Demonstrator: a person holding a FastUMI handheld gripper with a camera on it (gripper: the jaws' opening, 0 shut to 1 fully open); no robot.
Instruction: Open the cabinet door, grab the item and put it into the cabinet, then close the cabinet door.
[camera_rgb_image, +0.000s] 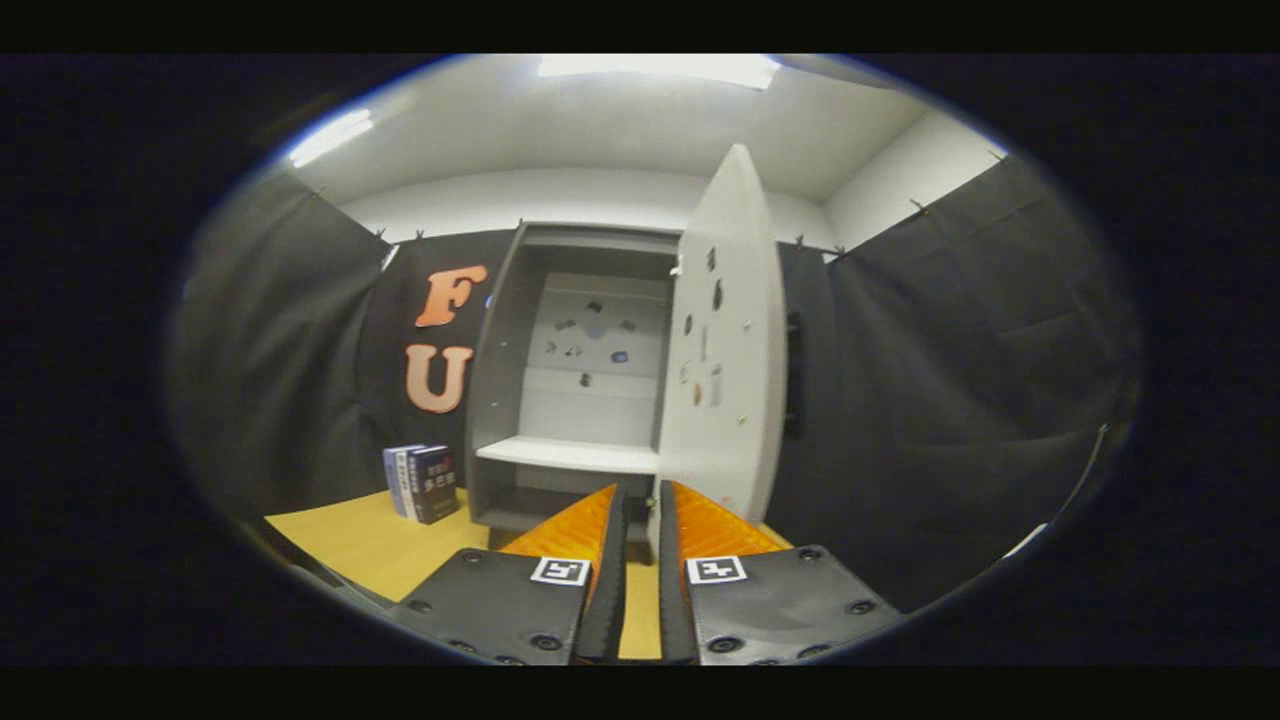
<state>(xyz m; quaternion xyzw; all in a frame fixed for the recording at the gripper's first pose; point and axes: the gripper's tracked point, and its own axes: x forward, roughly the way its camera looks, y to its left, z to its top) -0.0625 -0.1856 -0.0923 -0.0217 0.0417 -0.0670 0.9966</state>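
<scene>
Cabinet (575, 390) at bench's (360, 545) back edge, door (722, 330) swung open; shelf (568, 455) bare; books (421, 482) upright just left of cabinet; gripper (637, 515) fingers nearly together, holding nothing, tips just before door's lower edge.

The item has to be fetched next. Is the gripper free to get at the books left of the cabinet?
Probably yes: the gripper has its fingers nearly closed on nothing, and the books stand in the open on the table, beside the cabinet.

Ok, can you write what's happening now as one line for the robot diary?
cabinet door: open | books: on table, left of cabinet | gripper: fingers nearly together, holding nothing
</scene>
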